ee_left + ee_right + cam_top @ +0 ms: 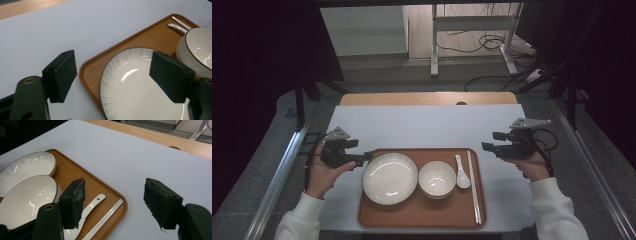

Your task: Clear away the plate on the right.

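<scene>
A brown tray (422, 218) lies on the white table sheet near the front edge. On it sit a white ribbed plate (390, 178), a white bowl (437, 179), a white spoon (461, 175) and white chopsticks (473, 186). My left gripper (366, 159) hovers at the tray's left rim, jaws open, nothing between them. In the left gripper view the plate (135, 85) and tray rim (86, 72) lie under the open left gripper (120, 75). My right gripper (488, 146) hangs open above the sheet just right of the tray. The right gripper view has the bowl (27, 200), spoon (90, 206) and chopsticks (107, 216).
The white sheet (427, 127) covers a wooden table whose far edge (427, 98) shows bare wood. Beyond it stand a metal desk frame (472, 35) and floor cables. Metal rails (282, 170) run along both sides of the table.
</scene>
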